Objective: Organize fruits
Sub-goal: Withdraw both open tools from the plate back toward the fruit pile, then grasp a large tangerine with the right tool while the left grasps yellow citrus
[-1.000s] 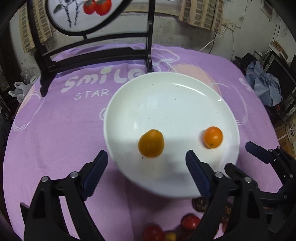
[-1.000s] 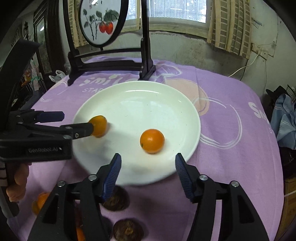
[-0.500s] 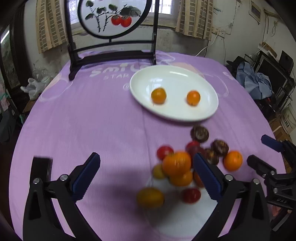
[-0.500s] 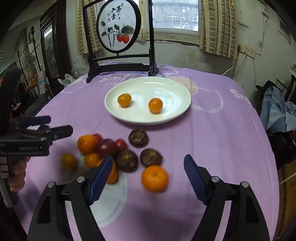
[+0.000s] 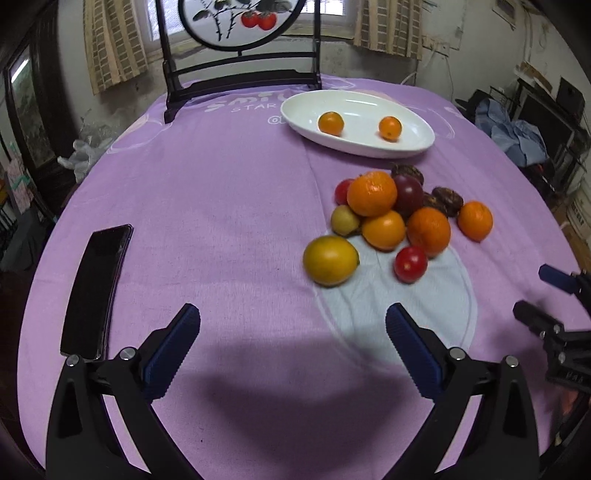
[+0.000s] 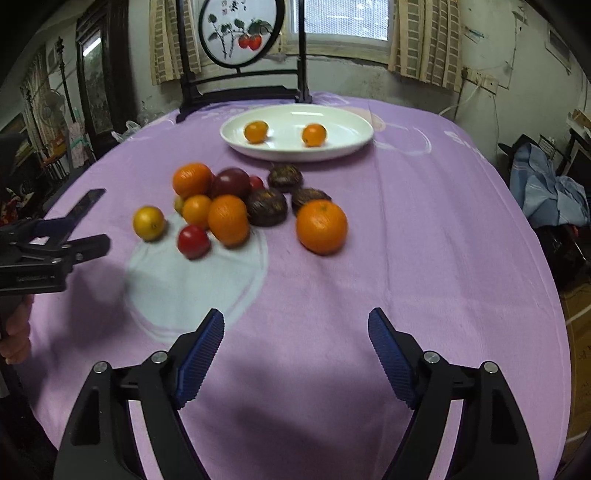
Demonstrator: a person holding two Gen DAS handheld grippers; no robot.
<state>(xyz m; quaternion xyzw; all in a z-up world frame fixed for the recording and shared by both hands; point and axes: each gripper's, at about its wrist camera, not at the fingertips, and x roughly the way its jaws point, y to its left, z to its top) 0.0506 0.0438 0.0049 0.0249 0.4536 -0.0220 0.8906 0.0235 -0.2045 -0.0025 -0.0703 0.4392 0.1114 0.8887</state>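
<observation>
Left wrist view: left gripper [image 5: 291, 314] spread wide, empty, at lower centre; fruit pile [image 5: 395, 218] right of centre, white plate [image 5: 421, 144] with two oranges above. Right wrist view: right gripper [image 6: 295, 321] likewise agape, holding nothing.

Round painted screen [image 5: 242, 22] is cut off by the top edge in the left wrist view. Dark brown fruits [image 5: 441, 199] sit half hidden behind the oranges there. Right claw [image 5: 546, 295] is sliced by the frame's right edge, its lower body blurred.
</observation>
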